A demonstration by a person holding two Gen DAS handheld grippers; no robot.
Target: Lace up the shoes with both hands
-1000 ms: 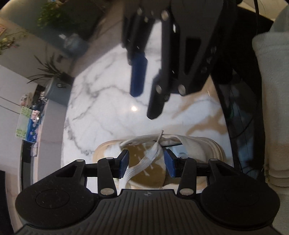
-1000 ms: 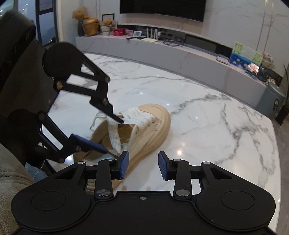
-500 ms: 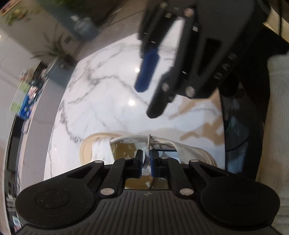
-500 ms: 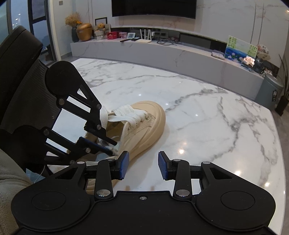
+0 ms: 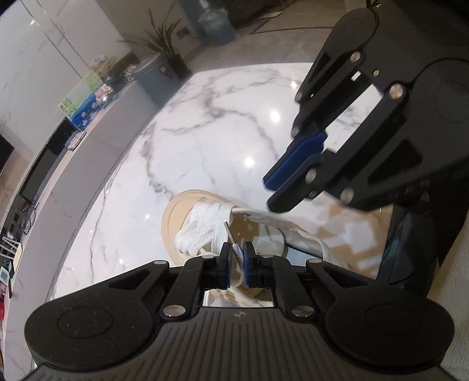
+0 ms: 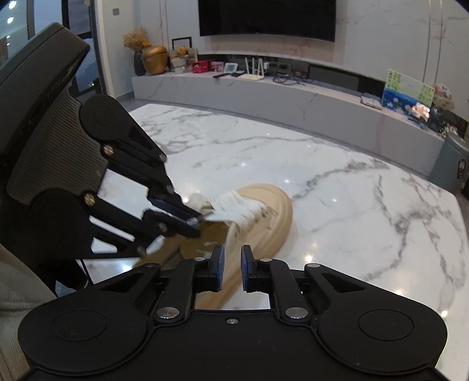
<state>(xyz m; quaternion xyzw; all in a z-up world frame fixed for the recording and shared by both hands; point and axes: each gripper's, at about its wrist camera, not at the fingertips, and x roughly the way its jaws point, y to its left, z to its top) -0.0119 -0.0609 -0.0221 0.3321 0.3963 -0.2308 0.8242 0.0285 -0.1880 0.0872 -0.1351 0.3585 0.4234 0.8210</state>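
Home living room, wall-mounted television (image 6: 266, 19), long marble media console (image 6: 263, 93), marble table (image 6: 351, 205), potted plant (image 5: 164, 49)

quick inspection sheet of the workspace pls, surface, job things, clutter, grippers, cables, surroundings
surface: white marble table, glossy, grey veins
job's things: beige shoe on the table; white lace, its end with metal tip held up
clutter: nothing seen on the table besides the shoe
grippers: left gripper shut on the lace end; right gripper over the shoe's side, its fingers have just been closing, nearly together, nothing between them
cables: tangle on the TV bench
surroundings: wall TV, gold vase, grey bin, potted plant
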